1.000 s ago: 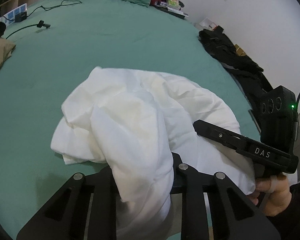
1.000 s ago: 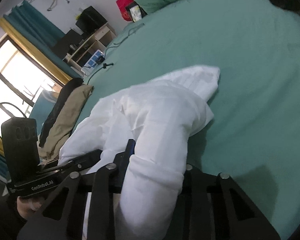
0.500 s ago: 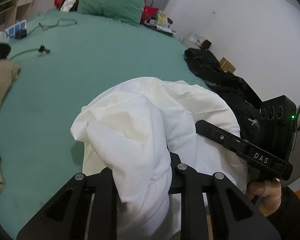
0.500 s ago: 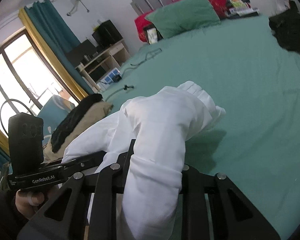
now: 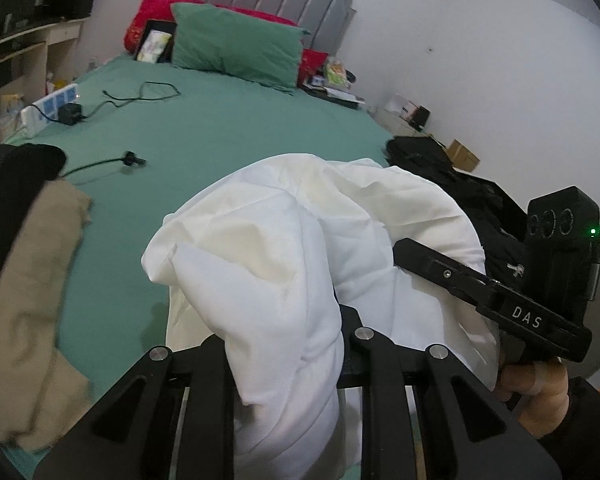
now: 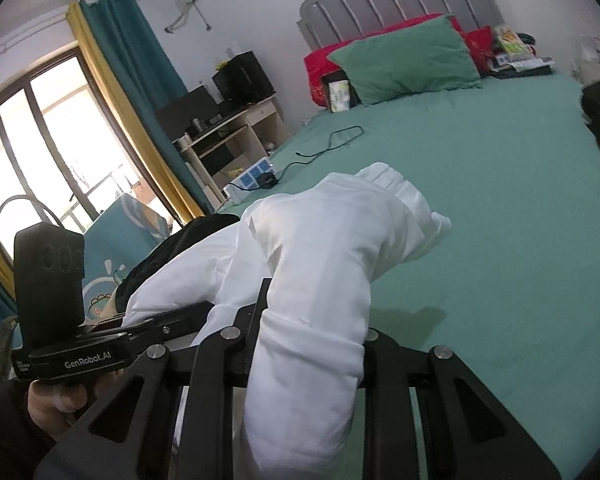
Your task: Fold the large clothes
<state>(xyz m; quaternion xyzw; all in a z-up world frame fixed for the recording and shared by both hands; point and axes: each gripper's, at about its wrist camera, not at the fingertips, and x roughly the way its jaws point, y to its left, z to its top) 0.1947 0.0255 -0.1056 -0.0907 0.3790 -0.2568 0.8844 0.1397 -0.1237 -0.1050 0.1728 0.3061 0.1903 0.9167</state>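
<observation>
"DAS" is printed in white on the side of the right gripper, seen from the left wrist; "GenRobot.AI" is printed on the left gripper body, seen from the right wrist

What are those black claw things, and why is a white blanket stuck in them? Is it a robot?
No robot here. A person holds two grabber tools, one in each hand, and each tool has a small camera looking forward along its two black fingers. One picture comes from the left gripper, the other from the right gripper, so each picture also shows the other tool off to the side. Both grabbers are pinched shut on the same white garment, a big piece of clothing bunched up and lifted above the green bed. Also on the bed are a green pillow, black cables, a tan cloth and dark clothes. The person is about to fold the white one.
</observation>
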